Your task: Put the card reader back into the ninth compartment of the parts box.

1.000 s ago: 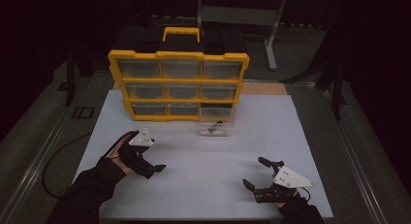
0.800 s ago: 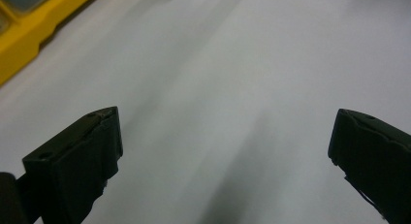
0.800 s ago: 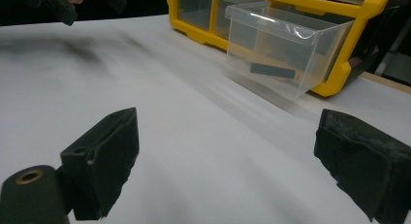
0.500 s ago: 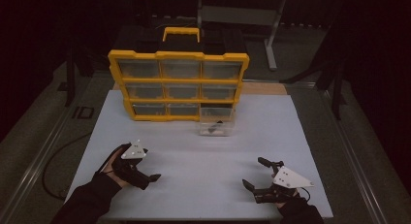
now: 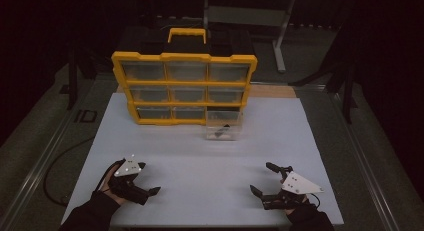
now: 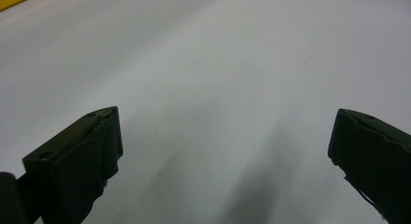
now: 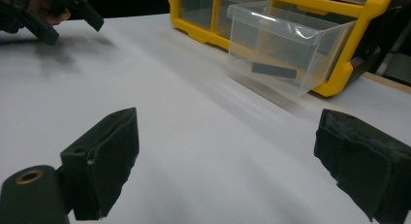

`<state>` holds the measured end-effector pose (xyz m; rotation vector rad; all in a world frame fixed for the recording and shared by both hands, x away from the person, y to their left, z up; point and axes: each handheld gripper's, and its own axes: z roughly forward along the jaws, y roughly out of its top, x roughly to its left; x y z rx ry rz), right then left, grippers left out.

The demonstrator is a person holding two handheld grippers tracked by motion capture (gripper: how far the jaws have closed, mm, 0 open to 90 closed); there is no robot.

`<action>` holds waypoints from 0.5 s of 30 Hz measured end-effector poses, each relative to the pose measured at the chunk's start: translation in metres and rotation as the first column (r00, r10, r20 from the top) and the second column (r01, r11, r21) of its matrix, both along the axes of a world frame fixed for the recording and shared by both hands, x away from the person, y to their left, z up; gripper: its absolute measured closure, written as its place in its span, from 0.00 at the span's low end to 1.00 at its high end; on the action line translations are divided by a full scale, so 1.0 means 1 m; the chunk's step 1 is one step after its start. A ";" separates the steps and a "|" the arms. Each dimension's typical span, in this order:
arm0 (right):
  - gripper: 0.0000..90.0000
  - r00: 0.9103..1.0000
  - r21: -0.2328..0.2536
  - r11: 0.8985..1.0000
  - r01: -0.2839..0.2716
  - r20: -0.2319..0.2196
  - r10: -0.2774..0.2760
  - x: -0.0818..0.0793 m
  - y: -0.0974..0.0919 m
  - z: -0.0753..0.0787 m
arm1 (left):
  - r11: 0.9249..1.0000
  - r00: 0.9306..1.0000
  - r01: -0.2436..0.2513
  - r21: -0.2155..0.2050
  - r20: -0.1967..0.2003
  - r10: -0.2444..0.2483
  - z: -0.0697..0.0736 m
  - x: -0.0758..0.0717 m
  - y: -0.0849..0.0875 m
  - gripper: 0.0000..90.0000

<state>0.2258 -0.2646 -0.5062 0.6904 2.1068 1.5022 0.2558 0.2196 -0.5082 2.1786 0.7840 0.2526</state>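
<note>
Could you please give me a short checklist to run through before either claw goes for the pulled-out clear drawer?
1. Left claw open: ok, its jaws stand wide apart with nothing between them.
2. Right claw open: ok, jaws spread and holding nothing.
3. Clear drawer within easy approach: ok, it sticks out of the bottom right slot of the yellow organizer, front facing the claws.
4. Path over the white table free: ok, nothing lies between the claws and the drawer.
5. Drawer contents: a dark part lies inside; what it is, cannot tell.
6. Drawer fully free of its slot: cannot tell.
</note>
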 end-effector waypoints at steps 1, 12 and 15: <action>0.10 1.000 0.000 1.000 -0.001 -0.001 0.001 0.000 0.000 0.000 | 1.000 1.000 -0.005 -0.003 0.000 0.005 -0.001 -0.002 0.001 0.00; 0.10 1.000 0.002 1.000 -0.007 0.005 0.007 0.000 0.000 0.000 | 0.999 0.998 -0.043 -0.008 0.034 0.044 -0.006 -0.010 0.003 0.00; 0.10 1.000 -0.001 1.000 -0.009 0.004 0.009 0.000 0.001 0.000 | 0.998 0.998 -0.048 -0.029 0.037 0.049 -0.005 -0.009 0.005 0.00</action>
